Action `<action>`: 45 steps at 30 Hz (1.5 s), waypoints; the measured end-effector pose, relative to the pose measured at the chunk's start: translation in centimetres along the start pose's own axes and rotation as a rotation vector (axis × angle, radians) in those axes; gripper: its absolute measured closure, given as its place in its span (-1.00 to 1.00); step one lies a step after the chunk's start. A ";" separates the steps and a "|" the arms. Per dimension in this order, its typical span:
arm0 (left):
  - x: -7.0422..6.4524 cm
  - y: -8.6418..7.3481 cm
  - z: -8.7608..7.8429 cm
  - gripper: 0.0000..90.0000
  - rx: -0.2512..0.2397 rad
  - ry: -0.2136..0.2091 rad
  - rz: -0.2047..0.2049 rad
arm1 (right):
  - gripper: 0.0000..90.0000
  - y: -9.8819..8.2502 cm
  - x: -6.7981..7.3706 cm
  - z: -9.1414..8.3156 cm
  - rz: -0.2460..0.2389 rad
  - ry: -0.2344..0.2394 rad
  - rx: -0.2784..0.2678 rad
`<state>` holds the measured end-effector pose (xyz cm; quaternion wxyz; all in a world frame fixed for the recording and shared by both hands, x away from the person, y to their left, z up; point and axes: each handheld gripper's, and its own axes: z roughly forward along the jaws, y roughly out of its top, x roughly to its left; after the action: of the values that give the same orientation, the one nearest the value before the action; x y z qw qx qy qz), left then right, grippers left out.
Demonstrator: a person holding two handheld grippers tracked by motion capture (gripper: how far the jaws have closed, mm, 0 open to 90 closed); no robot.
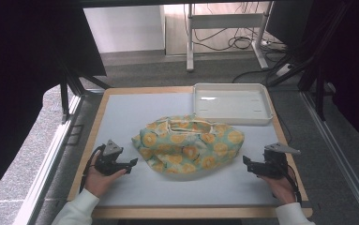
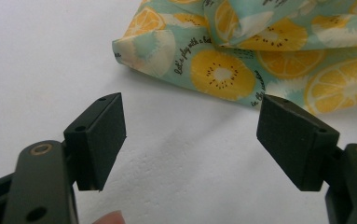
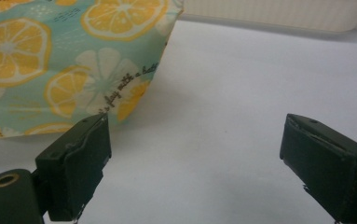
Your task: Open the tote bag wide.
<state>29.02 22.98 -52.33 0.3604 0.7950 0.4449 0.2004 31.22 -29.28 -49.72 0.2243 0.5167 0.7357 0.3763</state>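
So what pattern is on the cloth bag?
Orange slices on mint green cloth bag; clearest in the left gripper view.

One citrus-print cloth bag (image 1: pixel 189 145) lay at the middle of the table (image 1: pixel 121 187). One white tray (image 1: pixel 232 104) sat at about one o'clock from it. Two grippers were counted: the left gripper (image 1: pixel 131 165) at eight o'clock of the bag, the right gripper (image 1: pixel 246 163) at four o'clock.
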 end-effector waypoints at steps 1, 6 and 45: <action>-0.1 0.0 0.0 -0.48 0.000 0.004 0.004 | -0.83 0.0 0.0 0.1 0.005 0.000 -0.002; -0.2 -0.1 -0.5 -0.48 -0.019 0.012 0.004 | -0.79 0.0 0.4 0.7 -0.013 0.018 0.001; -0.9 5.6 -3.6 -0.25 -0.116 -0.078 0.009 | -0.58 0.7 1.2 0.6 -0.061 -0.012 -0.039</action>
<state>29.39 21.72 -45.78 0.4221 0.7820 0.4145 0.1963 31.67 -27.84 -49.48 0.2501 0.4919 0.7421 0.3804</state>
